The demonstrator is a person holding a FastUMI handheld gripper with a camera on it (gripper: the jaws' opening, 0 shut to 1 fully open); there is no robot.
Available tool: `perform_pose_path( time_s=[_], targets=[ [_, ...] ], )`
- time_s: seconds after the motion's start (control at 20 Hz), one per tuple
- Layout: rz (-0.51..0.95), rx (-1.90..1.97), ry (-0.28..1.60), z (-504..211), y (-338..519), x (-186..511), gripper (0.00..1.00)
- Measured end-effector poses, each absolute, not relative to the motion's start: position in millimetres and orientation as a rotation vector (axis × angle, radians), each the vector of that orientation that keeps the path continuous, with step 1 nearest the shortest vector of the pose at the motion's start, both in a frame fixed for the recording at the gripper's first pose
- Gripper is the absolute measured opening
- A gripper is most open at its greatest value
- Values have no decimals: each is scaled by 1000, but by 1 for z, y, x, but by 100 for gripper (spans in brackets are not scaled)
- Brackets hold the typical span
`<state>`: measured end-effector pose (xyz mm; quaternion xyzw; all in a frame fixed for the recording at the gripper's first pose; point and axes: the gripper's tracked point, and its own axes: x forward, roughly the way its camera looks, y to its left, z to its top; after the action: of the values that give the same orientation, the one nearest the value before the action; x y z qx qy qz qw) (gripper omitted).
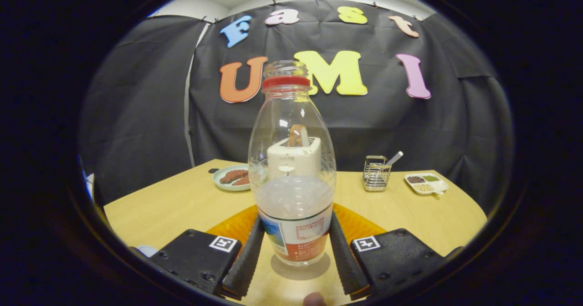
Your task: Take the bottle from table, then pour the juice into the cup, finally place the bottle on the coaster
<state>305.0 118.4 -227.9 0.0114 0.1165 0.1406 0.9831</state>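
bottle [292,169]: clear, red neck ring, uncapped, upright, cloudy juice low | gripper [294,256]: both fingers pressing its labelled base

bright overhead light, sharp, fisheye-bent edges

The bottle [291,174] looks like clear, glossy plastic with bright glints on its shoulder, a red plastic ring at the neck and a smooth printed label low on its body. The gripper [294,260] has matt black plastic housings, and its fingers [246,260] carry ribbed, rubbery black pads pressed to the bottle's sides. The table [182,201] is pale, smooth wood with a soft sheen. The orange coaster [232,226] looks glossy. Behind stand a shiny wire-metal holder [376,175], a smooth pale-green plate [226,182] and a glossy white tray [427,183]
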Motion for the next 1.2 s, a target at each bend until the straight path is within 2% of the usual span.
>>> perform_pose_path(
  time_s=[0.25, 0.75, 0.95, 1.2],
  targets=[
    [283, 27, 260, -258, 119, 308, 80],
    [259, 53, 268, -274, 114, 314, 86],
    [243, 40, 249, -262, 111, 310, 99],
    [244, 50, 193, -217, 115, 295, 100]
  ],
)
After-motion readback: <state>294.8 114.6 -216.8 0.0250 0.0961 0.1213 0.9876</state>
